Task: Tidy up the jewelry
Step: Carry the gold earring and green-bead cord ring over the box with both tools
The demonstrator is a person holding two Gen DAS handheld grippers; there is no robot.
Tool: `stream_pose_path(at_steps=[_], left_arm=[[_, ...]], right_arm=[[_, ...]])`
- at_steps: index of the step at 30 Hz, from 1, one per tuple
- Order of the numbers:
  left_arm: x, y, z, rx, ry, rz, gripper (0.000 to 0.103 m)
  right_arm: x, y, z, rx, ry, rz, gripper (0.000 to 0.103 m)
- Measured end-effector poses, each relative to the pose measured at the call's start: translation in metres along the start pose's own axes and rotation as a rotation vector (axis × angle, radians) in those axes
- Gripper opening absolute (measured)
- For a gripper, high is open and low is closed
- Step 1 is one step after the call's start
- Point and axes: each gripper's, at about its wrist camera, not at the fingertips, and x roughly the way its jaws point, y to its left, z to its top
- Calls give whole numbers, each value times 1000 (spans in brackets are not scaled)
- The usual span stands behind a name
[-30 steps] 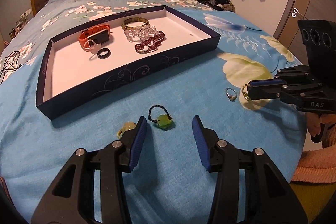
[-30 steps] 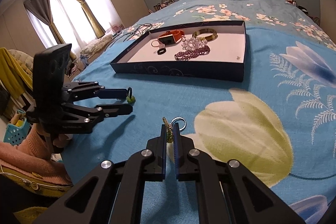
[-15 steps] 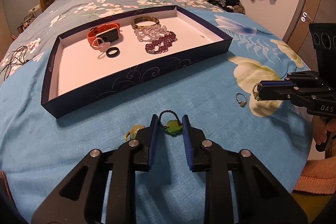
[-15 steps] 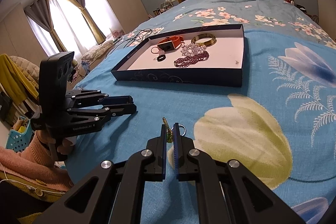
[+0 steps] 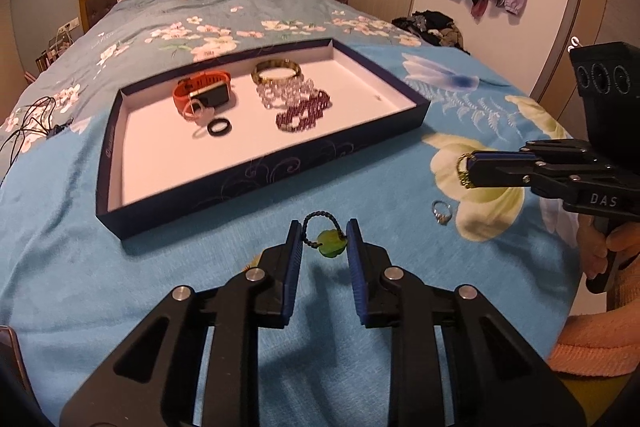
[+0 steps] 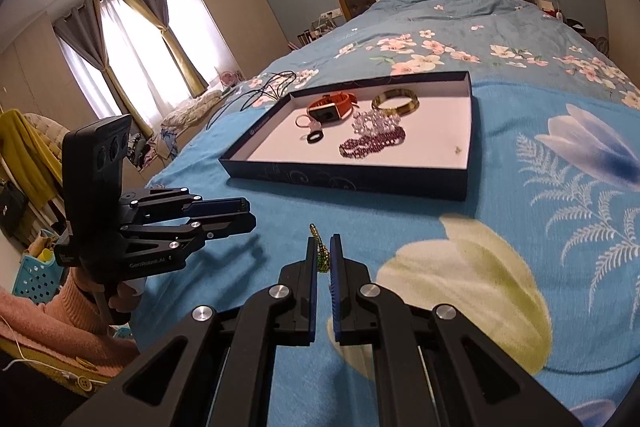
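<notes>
Between left claw (image 5: 323,241) fingers, green pendant (image 5: 331,243); gold ring (image 6: 322,254) in right claw (image 6: 323,255).

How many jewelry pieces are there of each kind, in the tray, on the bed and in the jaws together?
Bracelets: 3 (gold bangle, clear bead bracelet, purple bead bracelet)
Watches: 1 (orange watch)
Rings: 4 (black ring, pink ring, silver ring on the bed, gold-green ring in the right gripper)
Pendants: 1 (green pendant in the left gripper)
Total: 9
</notes>
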Motion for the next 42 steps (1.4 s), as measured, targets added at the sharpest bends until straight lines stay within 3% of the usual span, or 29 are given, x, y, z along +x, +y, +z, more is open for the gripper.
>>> stream_pose_path(at_steps=[17,42], left_arm=[[-19,11,19,-13,-69,19,23],[-11,32,48,-27,-102,73,23]], right_arm=[[10,7,31,-35,-47,14,5],[36,-8,75,-30,-55,-29,5]])
